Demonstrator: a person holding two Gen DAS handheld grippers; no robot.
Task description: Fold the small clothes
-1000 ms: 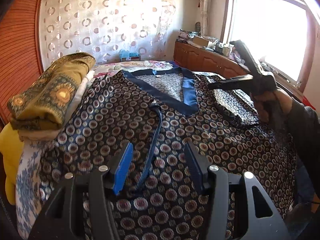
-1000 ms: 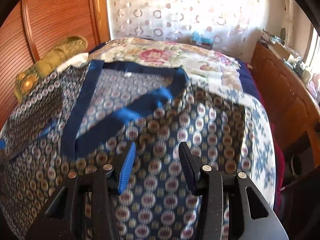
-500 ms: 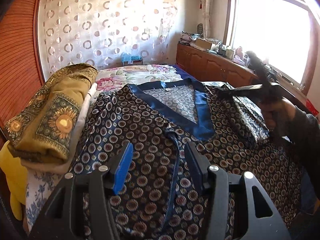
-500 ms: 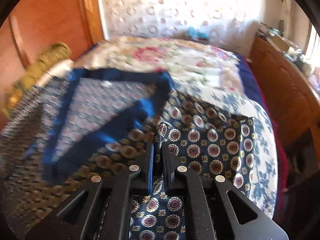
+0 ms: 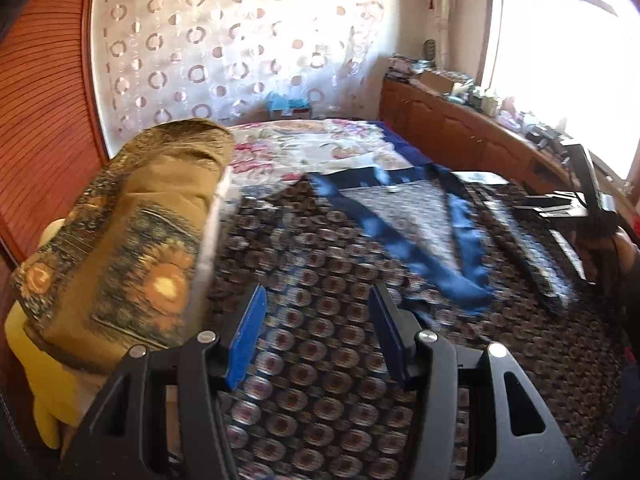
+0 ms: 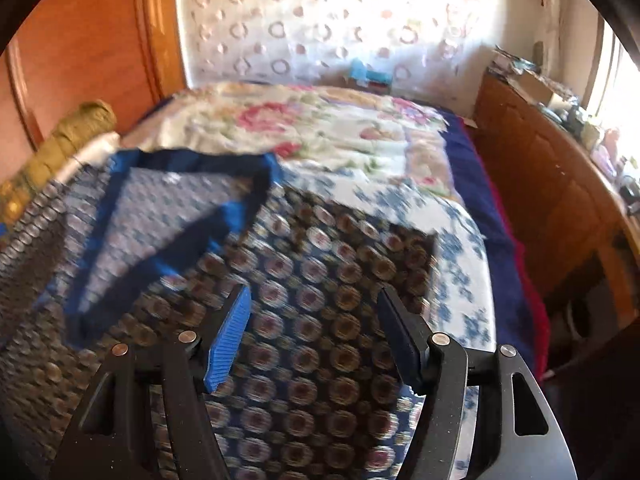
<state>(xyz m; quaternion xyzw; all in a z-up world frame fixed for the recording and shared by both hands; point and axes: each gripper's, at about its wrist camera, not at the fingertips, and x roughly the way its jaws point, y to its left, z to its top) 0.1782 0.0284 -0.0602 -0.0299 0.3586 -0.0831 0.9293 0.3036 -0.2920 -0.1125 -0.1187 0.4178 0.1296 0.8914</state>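
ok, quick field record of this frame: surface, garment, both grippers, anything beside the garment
surface: bed with a floral cover
garment: dark patterned robe with blue collar trim, spread flat over the bed
left gripper: open, above the robe, holding nothing
right gripper: open, above the robe's right side, holding nothing
beside garment: folded mustard blanket stacked on a yellow item at the robe's left edge
background: wooden cabinet along the right, patterned curtain behind the bed
image quality: motion blur in both views

Left gripper point(image 5: 318, 338) hangs agape above the patterned garment point(image 5: 328, 280), beside folded cloth point(image 5: 132, 240)
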